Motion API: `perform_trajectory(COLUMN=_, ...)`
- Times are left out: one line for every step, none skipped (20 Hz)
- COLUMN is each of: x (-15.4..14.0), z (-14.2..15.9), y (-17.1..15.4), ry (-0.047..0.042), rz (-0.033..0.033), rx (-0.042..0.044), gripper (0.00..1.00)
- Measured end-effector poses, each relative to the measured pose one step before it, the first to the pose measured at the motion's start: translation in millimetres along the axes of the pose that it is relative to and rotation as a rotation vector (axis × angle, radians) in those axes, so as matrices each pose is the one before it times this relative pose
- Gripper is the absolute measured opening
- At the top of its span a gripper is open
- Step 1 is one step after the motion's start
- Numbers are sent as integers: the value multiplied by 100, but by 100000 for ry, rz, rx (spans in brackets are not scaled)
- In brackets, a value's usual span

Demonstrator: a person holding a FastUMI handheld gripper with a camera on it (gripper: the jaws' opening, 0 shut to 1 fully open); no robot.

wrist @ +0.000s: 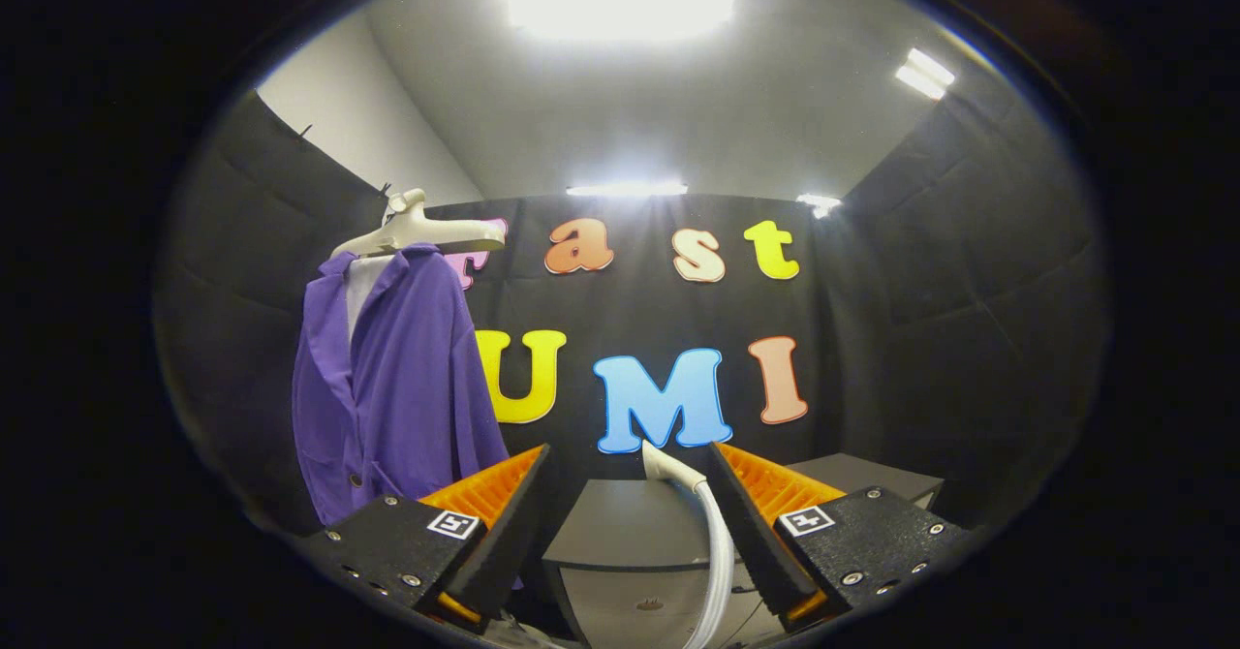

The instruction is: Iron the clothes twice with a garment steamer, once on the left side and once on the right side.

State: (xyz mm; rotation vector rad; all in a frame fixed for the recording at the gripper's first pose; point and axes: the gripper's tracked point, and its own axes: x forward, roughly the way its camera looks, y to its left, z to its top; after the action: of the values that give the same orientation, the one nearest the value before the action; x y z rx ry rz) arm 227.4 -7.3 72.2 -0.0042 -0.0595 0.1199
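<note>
shirt (pixel 397 387) on hanger (pixel 417 232), ahead-left beyond gripper (pixel 630 523) | fingers spread apart, gripping nothing | steamer (pixel 702 523) between fingers, nearer the right one | table (pixel 630 523) just ahead, under steamer | second table (pixel 872 475) behind-right

A grey table (pixel 630 523) stands against the booth's black wall, just ahead of the gripper's (pixel 628 523) spread fingers. A white steamer hose (pixel 715 552) rises in front of it, its head near the table's top. Another grey surface (pixel 867 475) sits beside it.
</note>
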Motion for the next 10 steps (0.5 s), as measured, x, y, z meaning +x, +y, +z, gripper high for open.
perform_trajectory(x=1540, z=-152, y=-554, ry=700, rz=852, rx=45, gripper=96)
perform_trajectory(x=1441, z=-242, y=-655, ry=1309, rz=683, rx=-289, gripper=96)
perform_trajectory(x=1465, z=-355, y=-654, ry=1095, rz=468, rx=-89, gripper=96)
perform_trajectory(x=1517, z=-291, y=-644, ry=1296, rz=557, rx=180, gripper=96)
perform_trajectory(x=1666, z=-163, y=-673, ry=1086, rz=427, rx=782, gripper=96)
perform_trajectory(x=1586, z=-215, y=-553, ry=1032, rz=748, rx=1399, gripper=96)
perform_trajectory(x=1636, z=-273, y=-463, ry=1594, rz=1148, rx=1594, gripper=96)
perform_trajectory(x=1633, z=-362, y=-444, ry=2272, rz=1463, rx=1392, gripper=96)
perform_trajectory(x=1559, z=-467, y=-397, ry=2761, rz=1462, rx=1052, gripper=96)
perform_trajectory(x=1491, z=-562, y=-291, ry=3578, rz=2400, rx=854, gripper=96)
